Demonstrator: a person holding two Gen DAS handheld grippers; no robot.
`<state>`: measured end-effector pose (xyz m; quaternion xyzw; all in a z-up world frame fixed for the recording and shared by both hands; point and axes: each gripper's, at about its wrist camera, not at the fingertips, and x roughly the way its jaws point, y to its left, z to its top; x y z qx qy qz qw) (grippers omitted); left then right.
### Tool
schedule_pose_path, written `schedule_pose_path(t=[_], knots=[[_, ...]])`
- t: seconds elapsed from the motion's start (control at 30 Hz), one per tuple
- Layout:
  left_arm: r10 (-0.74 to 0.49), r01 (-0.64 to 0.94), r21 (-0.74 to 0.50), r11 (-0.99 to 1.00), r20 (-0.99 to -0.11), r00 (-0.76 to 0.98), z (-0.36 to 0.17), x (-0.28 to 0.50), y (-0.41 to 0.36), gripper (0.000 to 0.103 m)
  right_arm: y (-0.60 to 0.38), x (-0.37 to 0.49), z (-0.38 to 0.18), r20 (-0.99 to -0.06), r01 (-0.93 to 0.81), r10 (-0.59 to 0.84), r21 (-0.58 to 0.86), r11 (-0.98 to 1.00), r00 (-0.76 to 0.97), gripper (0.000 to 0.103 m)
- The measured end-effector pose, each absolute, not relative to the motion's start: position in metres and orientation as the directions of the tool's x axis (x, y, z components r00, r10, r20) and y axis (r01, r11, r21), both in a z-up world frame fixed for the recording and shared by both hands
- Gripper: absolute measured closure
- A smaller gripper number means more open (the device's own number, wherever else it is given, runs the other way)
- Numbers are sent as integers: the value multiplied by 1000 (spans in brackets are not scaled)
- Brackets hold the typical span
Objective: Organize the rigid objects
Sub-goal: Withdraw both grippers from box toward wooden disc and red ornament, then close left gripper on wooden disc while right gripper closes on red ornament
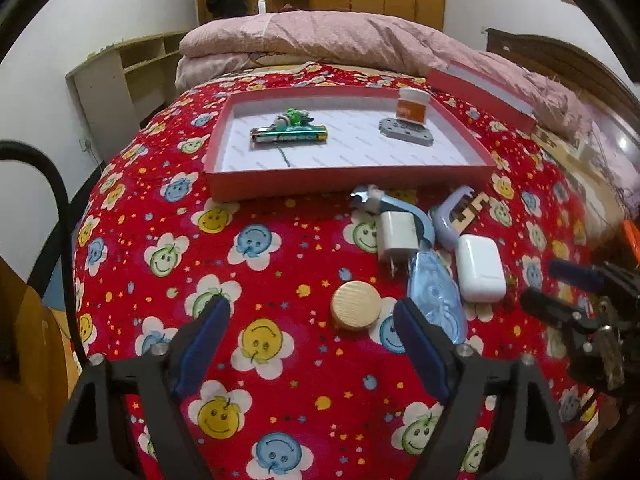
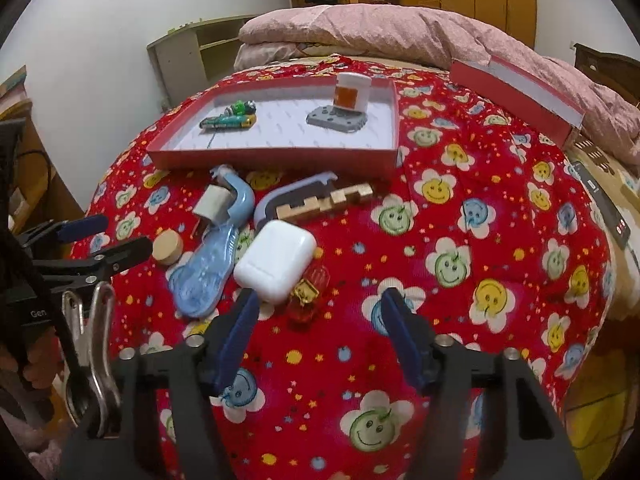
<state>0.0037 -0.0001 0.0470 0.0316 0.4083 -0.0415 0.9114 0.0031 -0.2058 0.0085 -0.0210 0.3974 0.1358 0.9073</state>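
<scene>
A red shallow box [image 1: 344,184] [image 2: 276,158] lies on the bed and holds a green battery [image 1: 289,134], a small green toy [image 1: 295,117], a grey plate [image 1: 407,131] and a white-and-orange jar [image 1: 412,106]. In front of it lie a white charger [image 1: 397,229], a blue shoehorn [image 1: 434,292], a white earbud case [image 1: 480,268] [image 2: 276,260], a round wooden disc [image 1: 355,305] [image 2: 168,246], a wooden puzzle piece [image 2: 332,198] and a small red-and-gold object [image 2: 306,294]. My left gripper [image 1: 312,320] is open, just left of the disc. My right gripper [image 2: 318,312] is open, near the earbud case.
The bed is covered by a red smiley-flower blanket [image 1: 260,264]. A pink quilt [image 1: 320,40] lies folded at the far end. The red box lid [image 1: 480,94] [image 2: 520,92] rests at the back right. A shelf [image 1: 120,76] stands against the left wall.
</scene>
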Motion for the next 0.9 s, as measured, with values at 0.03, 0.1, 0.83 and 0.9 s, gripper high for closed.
schedule_pose_path(t=[0.03,0.1,0.83,0.9], knots=[[-45,103,32,994,-744,667,46,4,-1,22,-206,3,7,-726,-262,228,68,963,648,49],[-48,108,34,994,-743,668,43,5,-3,32,-205,1,4,-722,-263,231,71,962,652,51],[-83,143,13,990,-761,643,19,17,-15,55,-204,13,-20,-686,-259,252,95,961,682,63],[-83,141,12,990,-760,645,19,17,-15,56,-205,14,-20,-680,-263,255,94,960,688,63]])
